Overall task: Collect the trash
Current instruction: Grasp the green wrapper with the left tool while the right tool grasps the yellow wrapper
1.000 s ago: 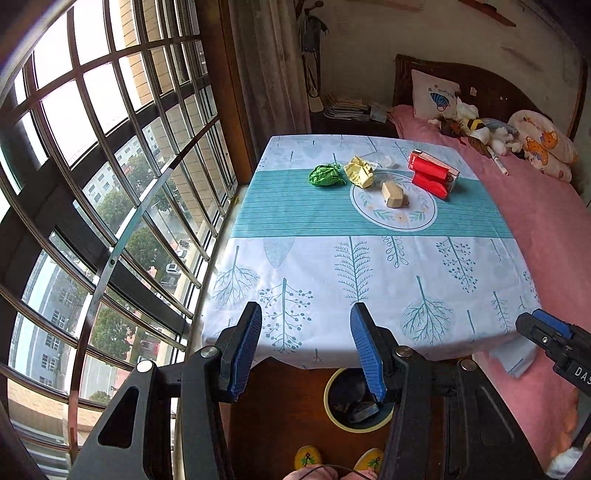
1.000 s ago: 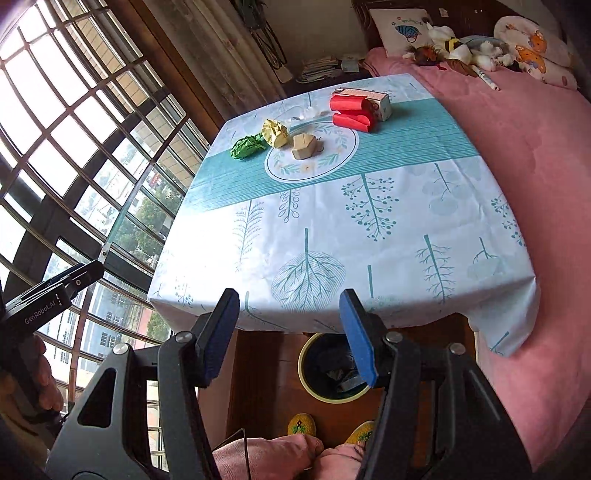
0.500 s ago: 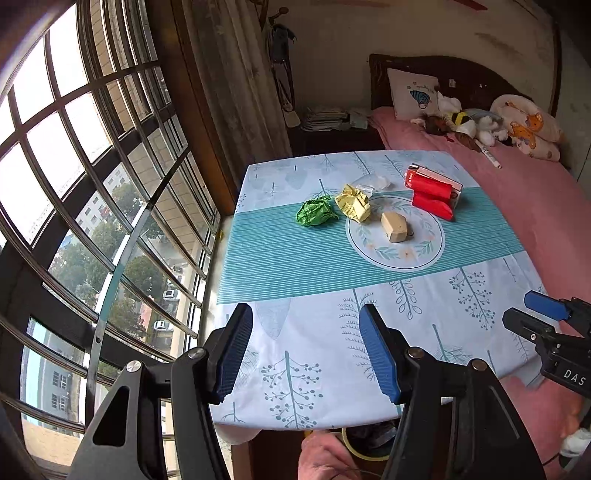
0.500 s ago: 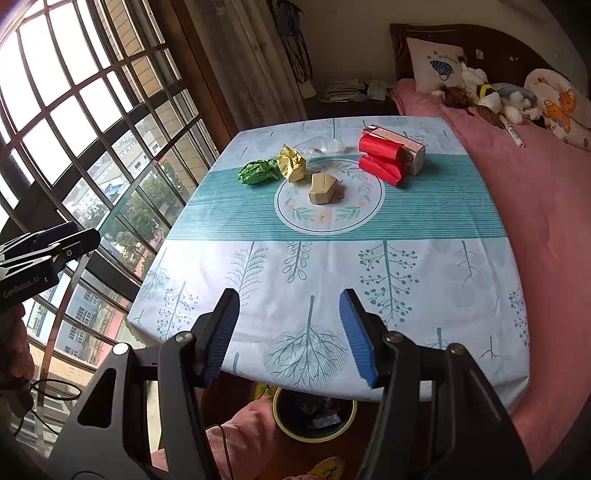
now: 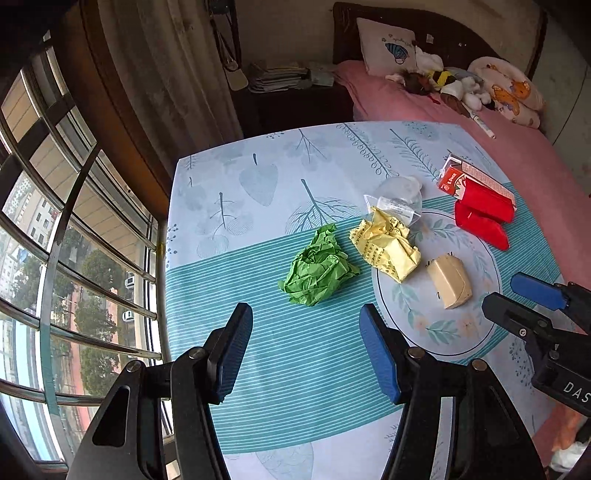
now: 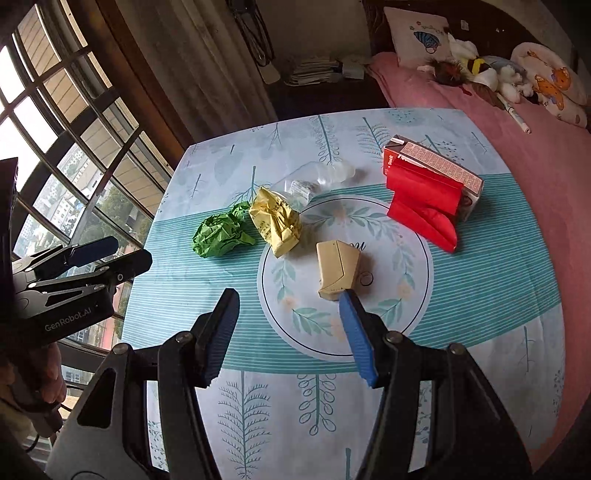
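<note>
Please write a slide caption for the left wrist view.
Open left tongs above crumpled green paper on a leaf-print tablecloth.

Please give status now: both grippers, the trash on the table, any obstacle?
Left gripper open, empty, short of green paper ball. Right gripper open, empty, near beige carton. Yellow wrapper and red carton untouched. Nothing in the way.

Setting: bedroom in home. Bed (image 5: 424,107) with pink sheet along far wall, dark headboard (image 5: 480,33) behind it. Pillow (image 5: 388,46) and soft toys (image 5: 443,83) piled at its head. Table (image 5: 258,177) just beside bed, under leaf-print cloth. Curtain (image 5: 166,66) hangs by barred window (image 5: 55,221) (trees and buildings well below outside). Papers (image 5: 277,75) stacked on dark stand near headboard.
</note>
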The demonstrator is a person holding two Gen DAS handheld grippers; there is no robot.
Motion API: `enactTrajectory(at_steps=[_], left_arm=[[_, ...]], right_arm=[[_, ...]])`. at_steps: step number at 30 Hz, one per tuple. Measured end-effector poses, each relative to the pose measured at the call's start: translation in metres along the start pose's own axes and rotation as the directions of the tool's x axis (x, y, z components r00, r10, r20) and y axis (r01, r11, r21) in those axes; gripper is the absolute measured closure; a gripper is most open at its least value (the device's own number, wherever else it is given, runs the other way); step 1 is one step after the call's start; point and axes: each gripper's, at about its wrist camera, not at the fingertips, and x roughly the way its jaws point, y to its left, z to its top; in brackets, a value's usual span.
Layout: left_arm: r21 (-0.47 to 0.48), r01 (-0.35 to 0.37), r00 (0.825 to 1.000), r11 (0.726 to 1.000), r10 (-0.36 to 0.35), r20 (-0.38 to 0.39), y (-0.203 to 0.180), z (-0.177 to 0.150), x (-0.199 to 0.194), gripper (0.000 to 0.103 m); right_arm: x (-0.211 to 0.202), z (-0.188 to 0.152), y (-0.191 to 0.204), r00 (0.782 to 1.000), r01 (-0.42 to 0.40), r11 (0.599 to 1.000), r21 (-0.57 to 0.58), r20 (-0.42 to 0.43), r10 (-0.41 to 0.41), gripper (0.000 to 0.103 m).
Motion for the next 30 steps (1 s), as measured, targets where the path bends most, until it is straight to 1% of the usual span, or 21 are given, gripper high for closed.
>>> enactTrajectory(at_steps=[3,7,12,14,16,18,19,22,24,25,26,28,30], left_arm=[[-0.003,0.034,0.999,0.999,-0.034,-0.041,0.011,0.020,0.040,0.042],[-0.004,0.072,0.993,0.997,-0.072,-0.089,0.016,0.032,0.083,0.042],[-0.008,0.118,0.984,0.993,-0.118,-0.133,0.019,0.032,0.114,0.042],[-0.006,0.130,0.981,0.991,-0.130,-0.145,0.019,0.033,0.122,0.042],[-0.011,0.156,0.975,0.988,-0.155,-0.157,0.020,0.034,0.129,0.042],[-0.010,0.165,0.972,0.986,-0.165,-0.166,0.019,0.034,0.134,0.042],[-0.008,0.168,0.971,0.986,-0.167,-0.169,0.019,0.034,0.137,0.042],[-0.005,0.180,0.968,0.984,-0.178,-0.179,0.017,0.036,0.144,0.042],[-0.008,0.193,0.965,0.981,-0.191,-0.181,0.015,0.034,0.145,0.052],[-0.007,0.194,0.963,0.981,-0.192,-0.189,0.014,0.033,0.146,0.066],[-0.003,0.189,0.963,0.982,-0.186,-0.194,0.013,0.032,0.147,0.068],[-0.003,0.173,0.969,0.985,-0.171,-0.180,0.012,0.031,0.145,0.070],[-0.004,0.166,0.970,0.986,-0.164,-0.179,0.009,0.028,0.140,0.071]], right_arm=[[0.044,0.022,0.006,0.999,0.022,1.000,0.011,-0.037,-0.022,0.051],[0.097,0.040,0.008,0.995,0.031,0.999,0.037,-0.098,-0.027,0.057],[0.142,0.041,0.010,0.987,0.053,0.998,0.040,-0.155,-0.047,0.061],[0.154,0.040,0.012,0.984,0.052,0.998,0.041,-0.174,-0.044,0.066],[0.162,0.038,0.013,0.982,0.050,0.998,0.031,-0.185,-0.043,0.074],[0.165,0.037,0.016,0.983,0.048,0.999,0.023,-0.179,-0.043,0.076],[0.166,0.036,0.017,0.983,0.041,0.999,0.021,-0.182,-0.036,0.080],[0.160,0.032,0.021,0.983,0.031,0.999,0.032,-0.179,-0.024,0.081],[0.154,0.030,0.021,0.985,0.027,0.999,0.046,-0.174,-0.019,0.082],[0.152,0.029,0.021,0.985,0.024,0.998,0.053,-0.171,-0.014,0.082],[0.146,0.027,0.021,0.986,0.020,0.998,0.059,-0.166,-0.010,0.082],[0.137,0.025,0.021,0.988,0.011,0.998,0.070,-0.155,0.000,0.082],[0.123,0.021,0.019,0.990,0.003,0.997,0.081,-0.142,0.009,0.082]])
